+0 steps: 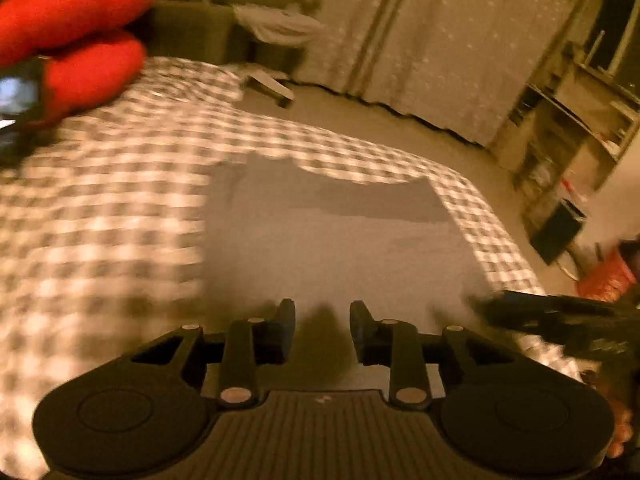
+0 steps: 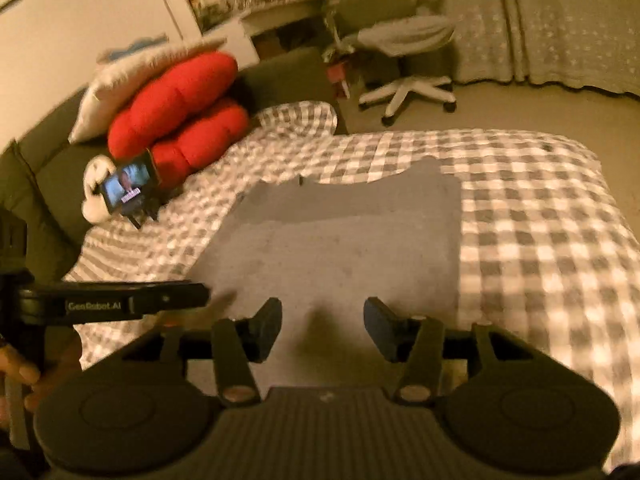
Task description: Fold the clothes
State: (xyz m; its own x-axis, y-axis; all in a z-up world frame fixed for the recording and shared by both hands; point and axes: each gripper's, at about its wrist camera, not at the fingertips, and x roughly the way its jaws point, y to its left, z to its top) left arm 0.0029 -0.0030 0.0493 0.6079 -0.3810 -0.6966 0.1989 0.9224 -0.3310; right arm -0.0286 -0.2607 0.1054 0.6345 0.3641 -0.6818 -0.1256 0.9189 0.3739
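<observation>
A grey garment (image 1: 340, 240) lies flat and folded into a rough rectangle on the checked bedcover (image 1: 120, 200). In the right wrist view the same garment (image 2: 340, 248) shows a darker band along its far edge. My left gripper (image 1: 322, 320) hovers open over the garment's near edge, nothing between its fingers. My right gripper (image 2: 323, 322) is also open above the near edge, holding nothing. The other gripper's body (image 2: 120, 304) pokes in from the left of the right wrist view, and from the right (image 1: 560, 316) in the left wrist view.
Red cushions (image 2: 176, 112) and a white pillow (image 2: 132, 76) lean on a dark sofa (image 2: 48, 168) at the left. A phone (image 2: 128, 188) with a lit screen stands by them. A white office chair (image 2: 408, 60), curtains (image 2: 540, 20) and shelves (image 1: 580, 120) lie beyond the bed.
</observation>
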